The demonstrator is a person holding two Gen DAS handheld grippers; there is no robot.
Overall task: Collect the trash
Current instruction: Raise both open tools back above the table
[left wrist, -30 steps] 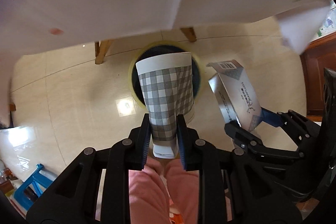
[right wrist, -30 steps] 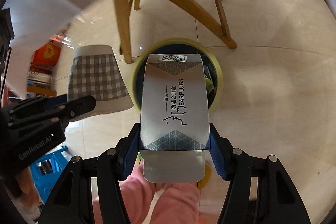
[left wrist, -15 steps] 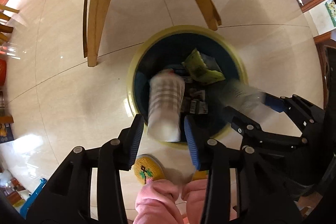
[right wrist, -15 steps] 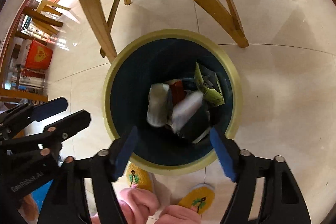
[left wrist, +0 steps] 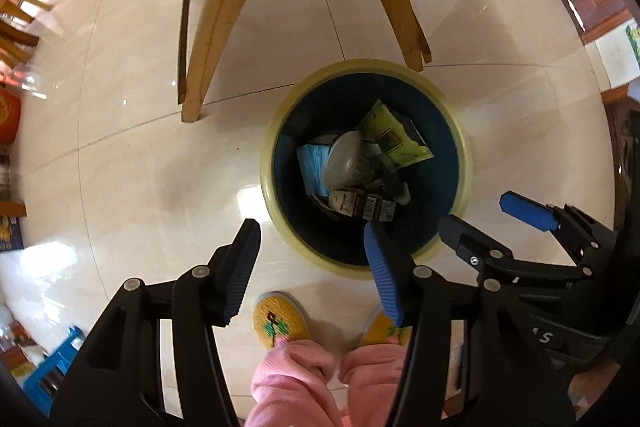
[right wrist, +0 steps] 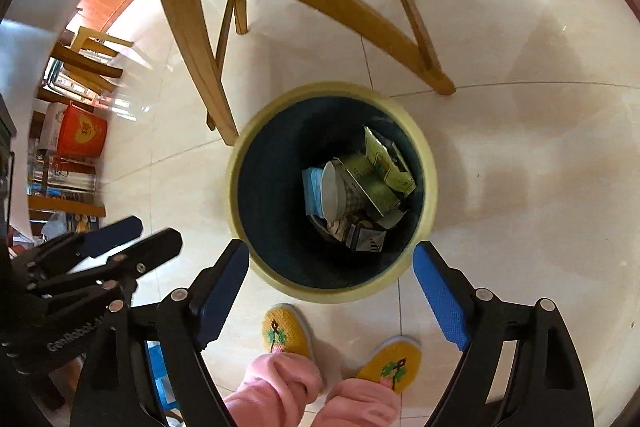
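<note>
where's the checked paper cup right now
In both wrist views the checked paper cup lies on its side inside the yellow-rimmed bin, between a blue packet and a green wrapper.

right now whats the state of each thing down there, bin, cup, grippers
bin: upright on the floor, no lid, partly filled
checked cup: on its side in the bin
green packet: crumpled, on the pile
left gripper: open, empty, jaws just opened
right gripper: open wide, empty, jaws just opened
</note>
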